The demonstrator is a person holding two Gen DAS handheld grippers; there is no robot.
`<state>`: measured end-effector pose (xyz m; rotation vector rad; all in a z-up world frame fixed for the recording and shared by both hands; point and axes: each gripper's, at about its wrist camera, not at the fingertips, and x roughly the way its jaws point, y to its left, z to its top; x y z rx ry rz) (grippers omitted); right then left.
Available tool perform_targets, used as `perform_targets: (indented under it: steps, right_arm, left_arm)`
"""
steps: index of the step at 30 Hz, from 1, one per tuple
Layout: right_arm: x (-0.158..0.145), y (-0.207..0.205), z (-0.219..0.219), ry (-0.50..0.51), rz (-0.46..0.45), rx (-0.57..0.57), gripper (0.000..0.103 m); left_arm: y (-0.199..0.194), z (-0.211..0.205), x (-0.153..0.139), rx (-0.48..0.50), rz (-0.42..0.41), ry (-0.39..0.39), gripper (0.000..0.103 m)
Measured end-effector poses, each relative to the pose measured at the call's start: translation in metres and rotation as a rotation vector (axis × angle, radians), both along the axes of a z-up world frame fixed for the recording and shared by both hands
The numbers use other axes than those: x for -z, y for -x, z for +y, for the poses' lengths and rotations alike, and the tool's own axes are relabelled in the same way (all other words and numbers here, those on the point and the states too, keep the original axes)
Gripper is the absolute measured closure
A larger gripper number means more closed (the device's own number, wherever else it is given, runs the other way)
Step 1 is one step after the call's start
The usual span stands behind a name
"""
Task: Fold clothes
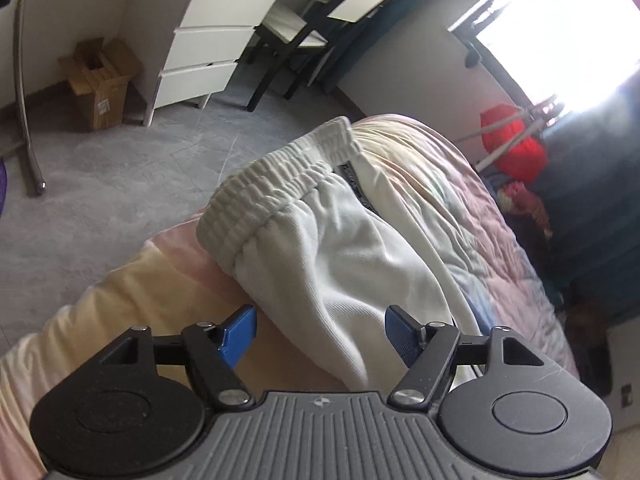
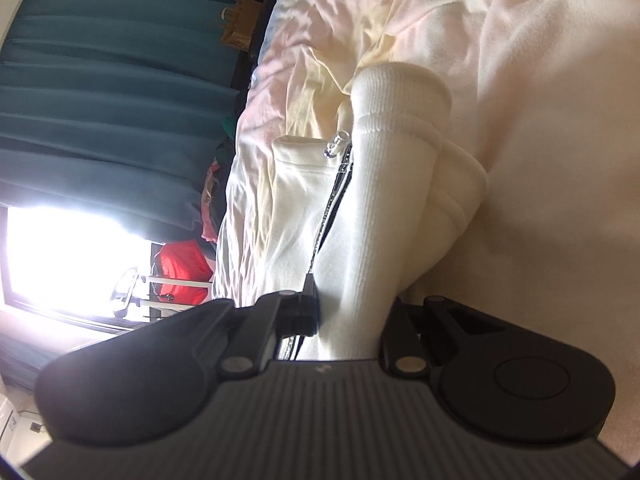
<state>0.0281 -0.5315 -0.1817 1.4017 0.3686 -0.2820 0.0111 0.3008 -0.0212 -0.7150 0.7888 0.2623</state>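
Observation:
White sweatpants [image 1: 340,256] lie on a pastel pink and yellow bed cover [image 1: 440,168], their gathered elastic waistband [image 1: 276,188] toward the bed's far edge. My left gripper [image 1: 320,330] hovers just above the fabric. It is open, and its blue pads [image 1: 238,334] stand apart on either side of a fold without pressing on it. In the right wrist view, the same white garment [image 2: 376,208] runs up from my right gripper [image 2: 348,320], which is shut on it. A ribbed cuff [image 2: 400,96] and a black-edged zipper [image 2: 332,204] show beyond the jaws.
Past the bed's edge is grey floor [image 1: 100,184] with a white drawer unit [image 1: 200,52], a cardboard box [image 1: 100,84] and a dark chair [image 1: 304,28]. A red object [image 1: 512,140] sits by the bright window. Teal curtains [image 2: 100,80] hang beside the bed.

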Motion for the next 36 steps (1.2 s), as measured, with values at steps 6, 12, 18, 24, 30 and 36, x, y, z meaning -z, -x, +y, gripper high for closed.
perform_targets:
  steps: [6, 12, 18, 24, 30, 36]
  right_arm:
    - [-0.004, -0.002, 0.004, 0.017, 0.024, 0.018, 0.089]
    - [-0.003, -0.007, 0.0, 0.015, 0.02, 0.014, 0.088]
    - [0.0, -0.007, -0.002, -0.005, 0.005, 0.004, 0.087]
    - [0.009, -0.009, -0.006, -0.063, -0.061, 0.018, 0.054]
    - [0.014, -0.021, -0.007, -0.074, -0.132, 0.032, 0.033]
    - [0.019, -0.045, -0.01, 0.007, -0.108, -0.022, 0.033]
  left_arm:
    - [0.002, -0.069, -0.049, 0.047, -0.113, -0.229, 0.02]
    - [-0.029, -0.164, -0.047, 0.226, -0.207, -0.358, 0.016]
    - [-0.086, -0.237, -0.001, 0.382, -0.172, -0.345, 0.016]
    - [-0.13, -0.272, 0.047, 0.4, -0.127, -0.364, 0.016]
    - [-0.12, -0.294, 0.091, 0.412, -0.139, -0.559, 0.014]
    - [-0.12, -0.296, 0.092, 0.434, -0.147, -0.55, 0.013]
